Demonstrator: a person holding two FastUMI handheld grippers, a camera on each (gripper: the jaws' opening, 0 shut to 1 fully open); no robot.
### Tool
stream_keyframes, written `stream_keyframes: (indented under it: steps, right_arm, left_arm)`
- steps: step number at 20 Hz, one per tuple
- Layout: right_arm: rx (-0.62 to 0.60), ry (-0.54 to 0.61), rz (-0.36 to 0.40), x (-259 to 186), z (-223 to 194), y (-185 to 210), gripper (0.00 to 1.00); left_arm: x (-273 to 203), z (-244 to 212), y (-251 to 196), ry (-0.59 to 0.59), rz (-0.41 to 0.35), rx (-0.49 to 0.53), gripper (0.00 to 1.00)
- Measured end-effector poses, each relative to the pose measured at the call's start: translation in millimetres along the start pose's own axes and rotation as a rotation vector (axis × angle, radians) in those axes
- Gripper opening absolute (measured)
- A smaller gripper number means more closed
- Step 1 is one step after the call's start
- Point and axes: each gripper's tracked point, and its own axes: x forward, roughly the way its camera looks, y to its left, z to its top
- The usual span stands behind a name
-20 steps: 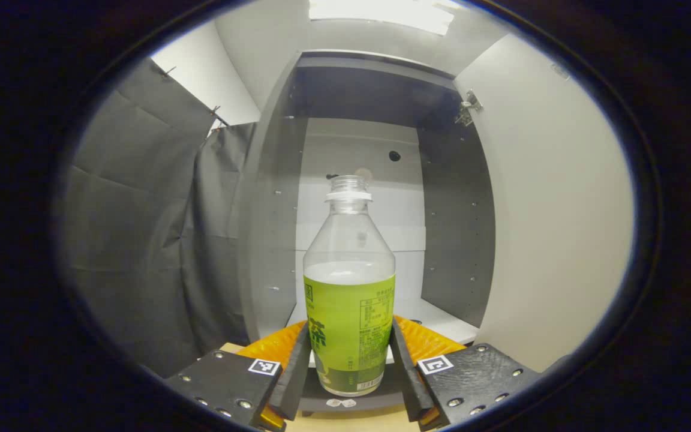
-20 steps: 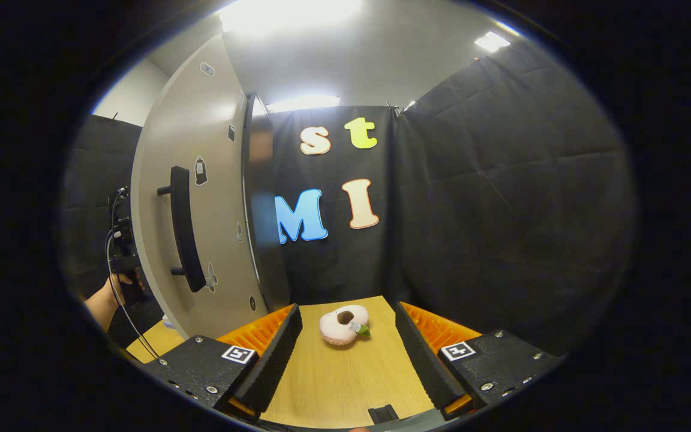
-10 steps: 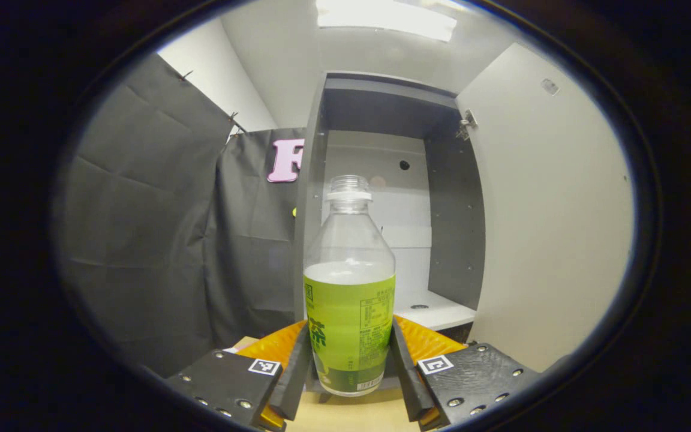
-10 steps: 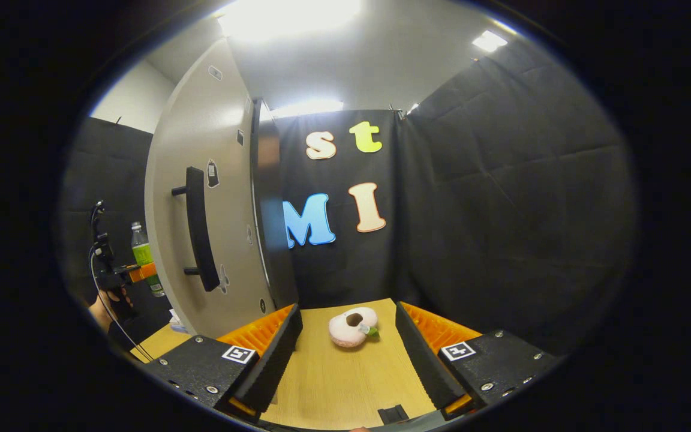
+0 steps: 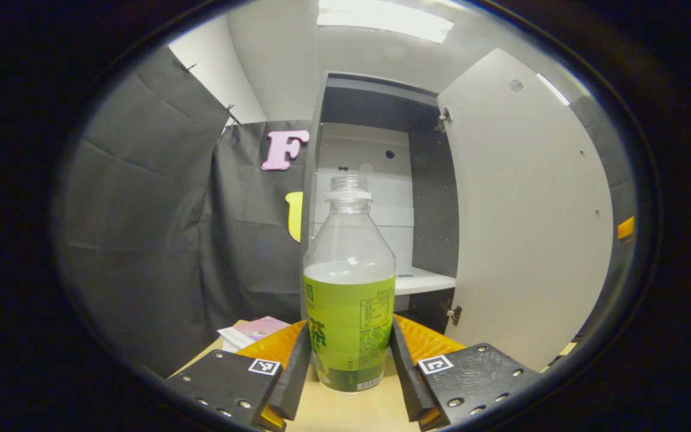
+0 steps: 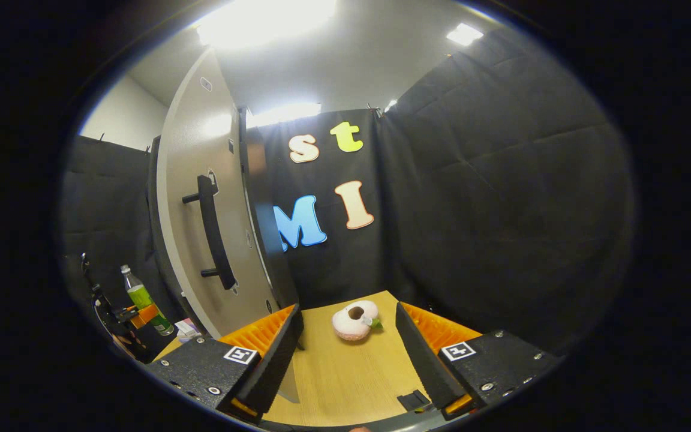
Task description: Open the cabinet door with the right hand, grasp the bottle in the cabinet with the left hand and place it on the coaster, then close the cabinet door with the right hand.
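Green-labelled bottle point(image 5: 349, 288) stands upright, clamped between both fingers of the left claw point(image 5: 350, 366), out in front of the open cabinet point(image 5: 375, 198). Right claw point(image 6: 348, 360) gapes wide, holding nothing, beside the cabinet door point(image 6: 201, 204).

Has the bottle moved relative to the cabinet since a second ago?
Yes. The bottle, held by the left tongs, has come back out of the cabinet, which now sits farther behind it.

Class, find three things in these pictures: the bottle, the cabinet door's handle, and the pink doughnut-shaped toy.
bottle point(image 5: 349, 312): left gripper view, on its green label.
handle point(image 6: 213, 231): right gripper view, middle of the black bar.
pink doughnut-shaped toy point(image 6: 348, 324): right gripper view, on its near rim.
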Motion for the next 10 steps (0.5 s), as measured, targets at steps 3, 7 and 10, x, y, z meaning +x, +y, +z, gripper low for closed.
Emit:
stream_keyframes:
  steps: [3,7,10]
  right_arm:
    - [-0.004,-0.003,-0.033,-9.8,-1.0,-0.3,0.95]
    - [-0.017,0.009,-0.058,-21.0,-3.1,-0.5,0.95]
    - [-0.042,0.013,-0.077,-29.8,-1.5,-2.2,0.95]
  left_arm:
    - [-14.0,-30.2,5.3,0.035,0.001,-0.013,0.68]
    - [-36.5,-73.7,11.5,0.071,0.015,-0.006,0.68]
    - [-47.3,-111.4,11.2,0.106,0.015,-0.011,0.68]
